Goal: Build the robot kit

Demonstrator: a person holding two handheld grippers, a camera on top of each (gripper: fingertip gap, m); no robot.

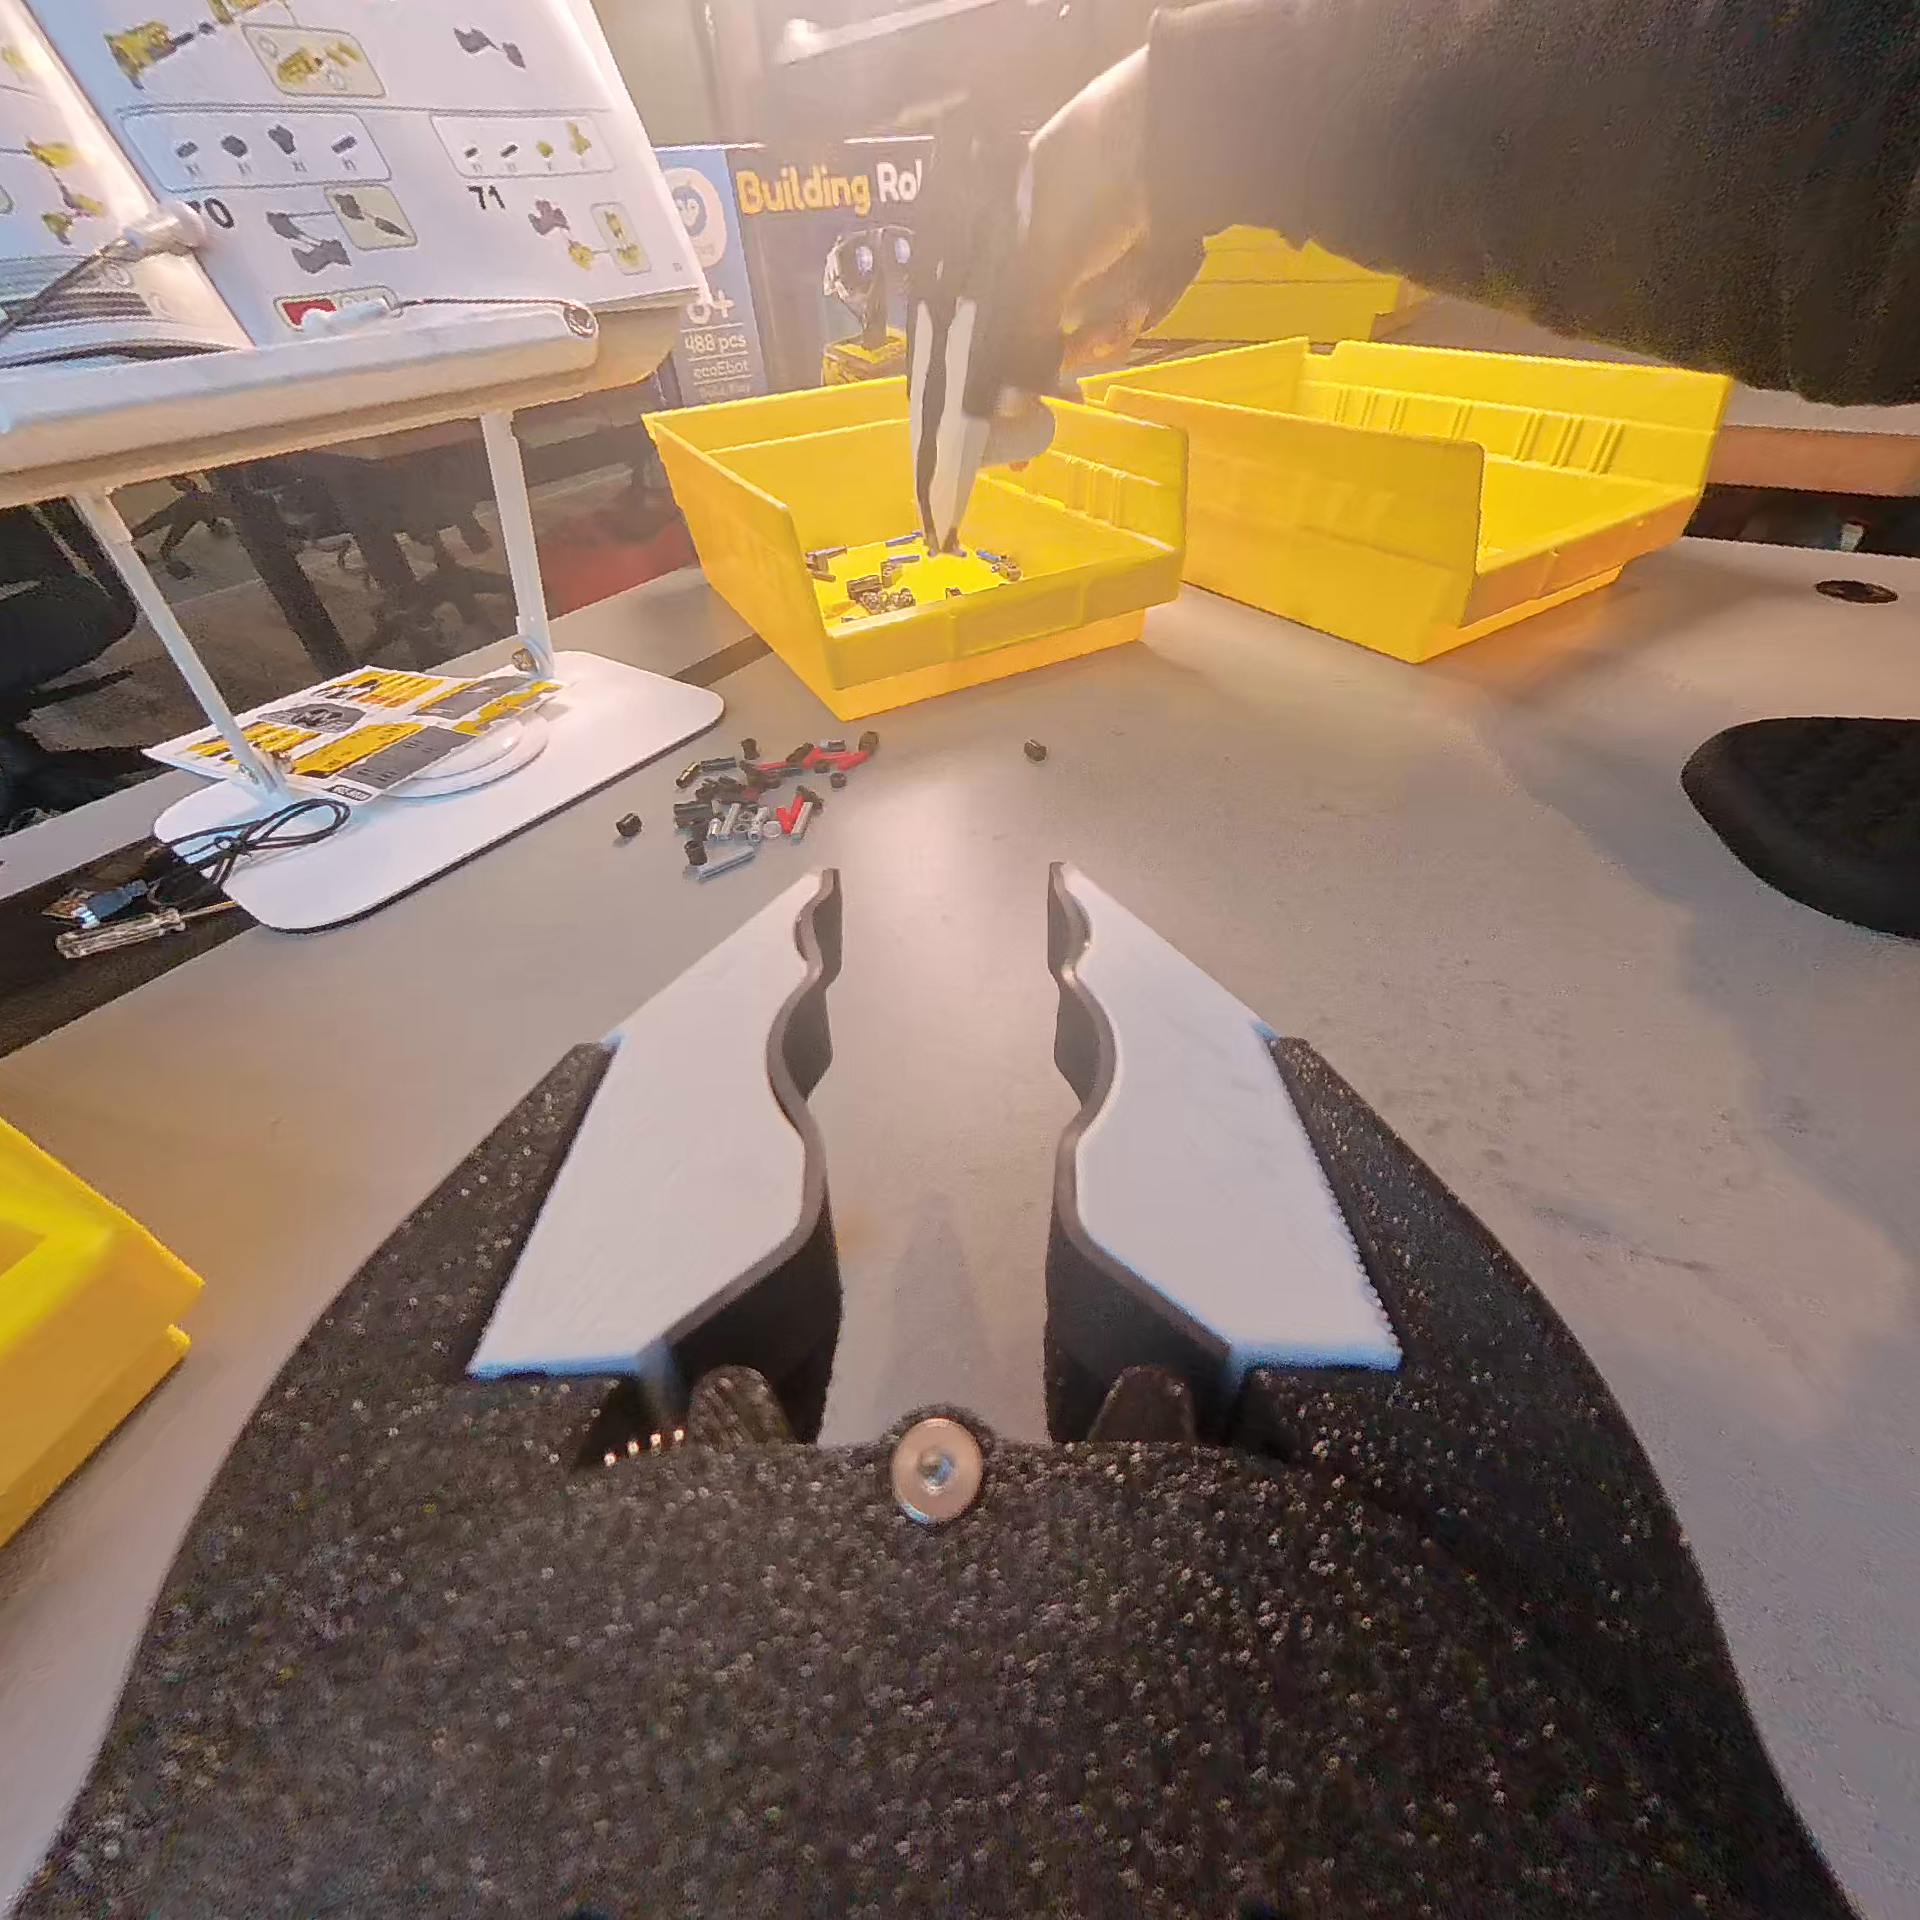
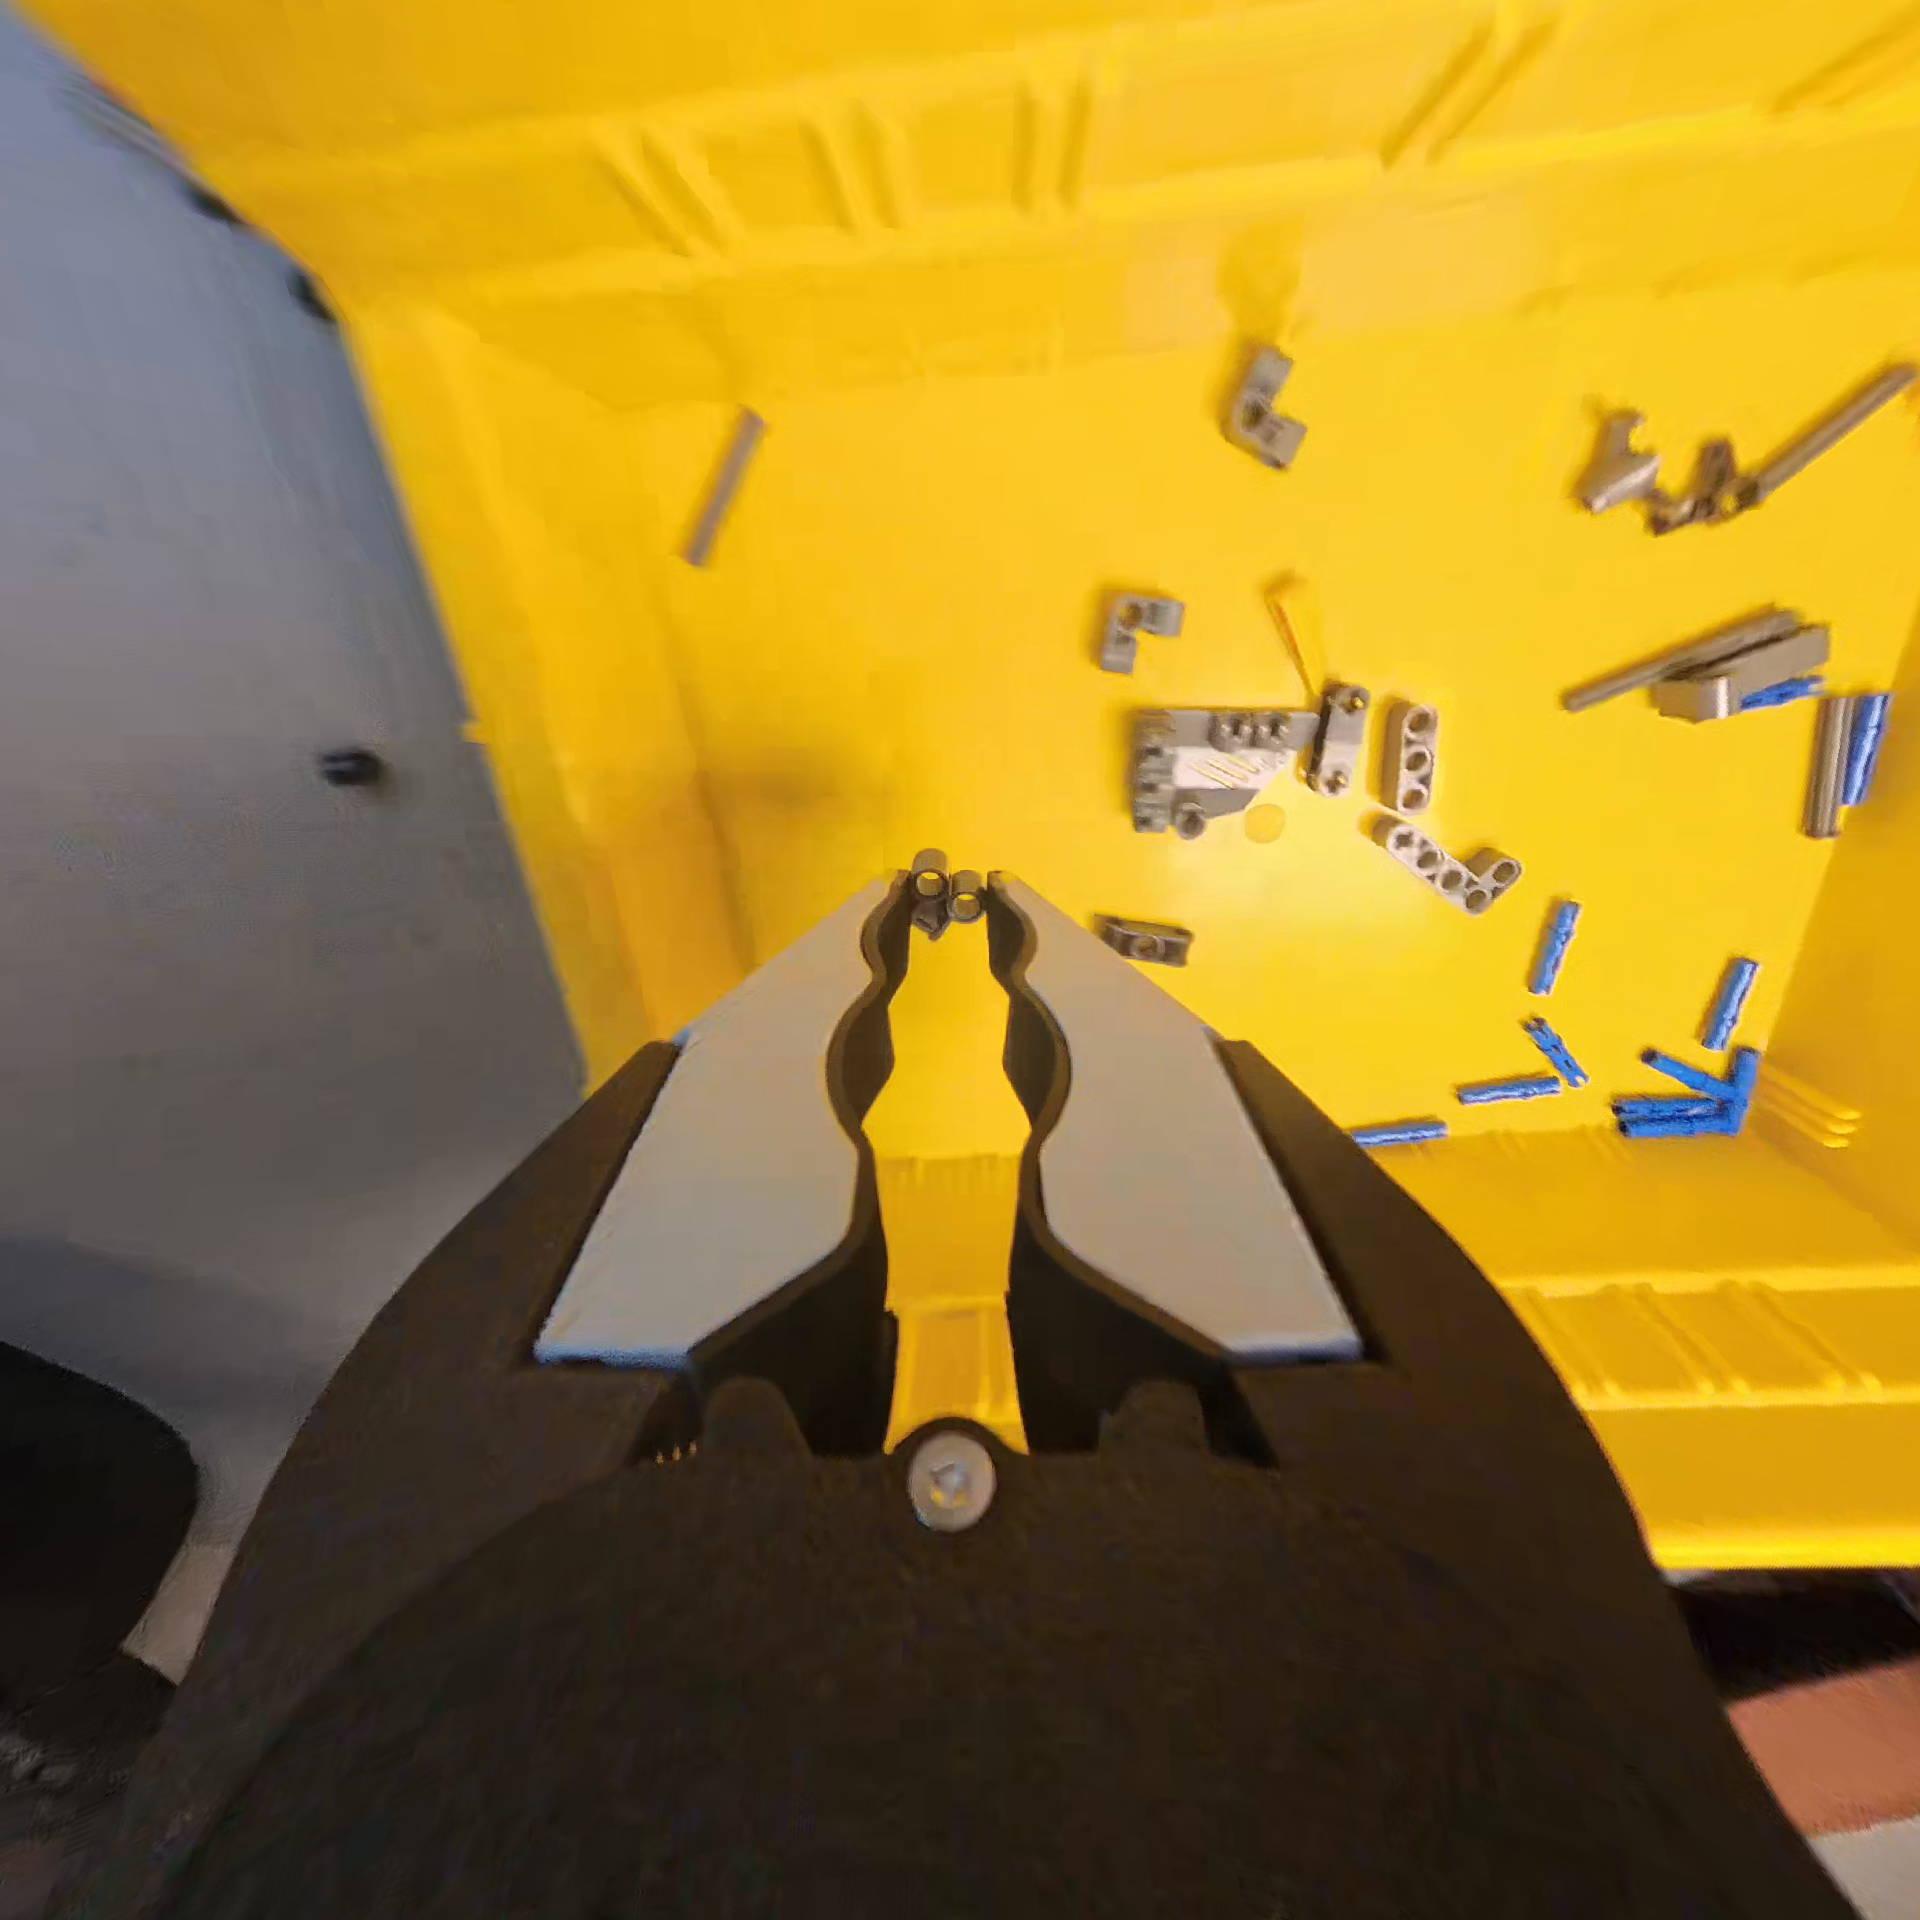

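My right gripper (image 2: 943, 883) points down into a yellow bin (image 2: 935, 520) and is shut on a small grey connector piece (image 2: 943, 896) held at its fingertips. Several grey pieces (image 2: 1216, 764) and blue pins (image 2: 1683, 1101) lie on the bin floor to its right. In the left wrist view the right gripper (image 1: 943, 540) reaches into the same yellow bin (image 1: 1081, 623), held by a dark-sleeved arm (image 1: 1507, 177). My left gripper (image 1: 940, 883) is open and empty, low over the grey table (image 1: 1299, 883), just short of a pile of small black, red and grey pieces (image 1: 758, 795).
A white book stand (image 1: 447, 821) holds an open instruction booklet (image 1: 343, 135) at the left, with a sticker sheet (image 1: 353, 717) and a cable (image 1: 260, 842) on its base. A second, larger yellow bin (image 1: 1455, 488) and a toy box (image 1: 821, 239) stand behind. Another yellow bin (image 1: 73, 1309) sits at the left edge. A black pad (image 1: 1818, 810) lies at the right. The grippers' ends are close to 35 cm from one another.
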